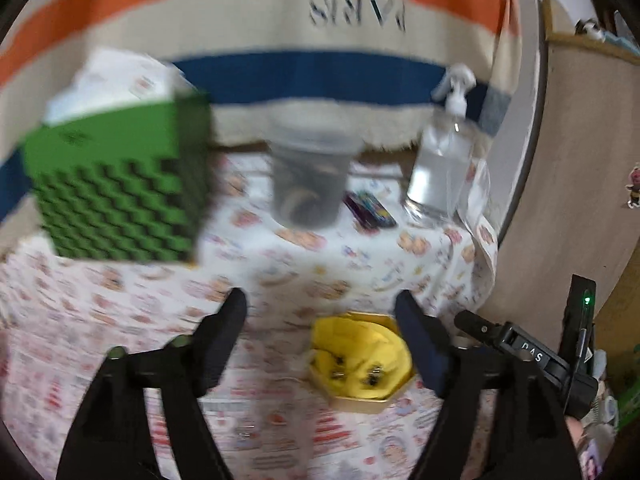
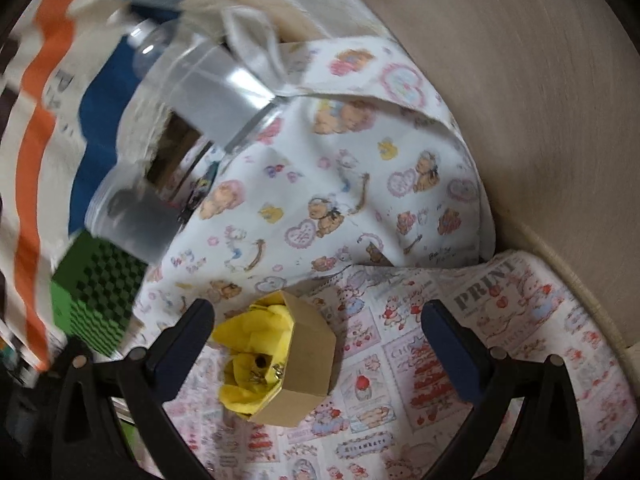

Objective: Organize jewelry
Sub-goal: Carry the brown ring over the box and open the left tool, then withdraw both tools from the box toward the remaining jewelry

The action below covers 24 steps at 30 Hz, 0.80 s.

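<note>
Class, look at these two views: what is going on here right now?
A person holds two open grippers above a small cardboard box lined with yellow tissue, with small jewelry pieces inside. The left gripper and right gripper grasp nothing. A green checkered box, clear jar and spray bottle stand on the patterned cloth.

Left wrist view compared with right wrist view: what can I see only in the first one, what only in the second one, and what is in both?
Only the left wrist view shows the other gripper entering from the right, a small dark object behind the jar, and the bottle's white pump head.

Only the right wrist view shows the tan outer wall of the box and the teddy-bear cloth.

Both show the small box with yellow lining, the green checkered box, the clear jar and the clear bottle.
</note>
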Motion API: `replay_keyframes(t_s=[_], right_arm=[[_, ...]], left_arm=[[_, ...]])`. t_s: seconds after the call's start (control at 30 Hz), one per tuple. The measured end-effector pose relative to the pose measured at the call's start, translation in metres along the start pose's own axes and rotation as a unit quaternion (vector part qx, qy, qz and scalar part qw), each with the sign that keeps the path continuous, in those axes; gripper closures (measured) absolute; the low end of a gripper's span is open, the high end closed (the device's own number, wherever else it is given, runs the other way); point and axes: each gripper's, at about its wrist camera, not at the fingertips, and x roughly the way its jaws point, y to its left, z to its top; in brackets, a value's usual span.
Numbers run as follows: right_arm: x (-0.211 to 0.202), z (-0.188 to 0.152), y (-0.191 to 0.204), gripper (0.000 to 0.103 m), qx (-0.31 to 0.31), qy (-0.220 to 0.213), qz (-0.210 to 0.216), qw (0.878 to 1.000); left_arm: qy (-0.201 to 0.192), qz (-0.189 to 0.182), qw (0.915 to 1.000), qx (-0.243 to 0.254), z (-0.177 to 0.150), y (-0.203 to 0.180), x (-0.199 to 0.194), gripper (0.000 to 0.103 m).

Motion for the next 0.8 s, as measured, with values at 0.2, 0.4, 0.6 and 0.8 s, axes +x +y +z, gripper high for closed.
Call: replay_keyframes(t_s=[0.2, 0.4, 0.6, 0.8], right_arm=[[-0.015, -0.010, 0.030, 0.000, -0.072, -0.028, 0.013, 0.997], [-0.030, -0.023, 0.062, 0.000, -0.145, -0.044, 0.038, 0.988], [-0.034, -0.043, 0.087, 0.000, -0.206, -0.037, 0.047, 0.977], [-0.029, -0.051, 0.091, 0.000, -0.230, -0.031, 0.031, 0.972]], left_arm=[[-0.021, 0.064, 0.9976, 0.017, -0.016, 0.028, -0.037, 0.010], [0.012, 0.110, 0.9938, -0.006, -0.052, 0.054, -0.045, 0.006], [0.075, 0.131, 0.9877, -0.040, -0.088, 0.078, -0.026, 0.006], [0.163, 0.131, 0.9770, -0.042, -0.116, 0.080, 0.005, 0.014]])
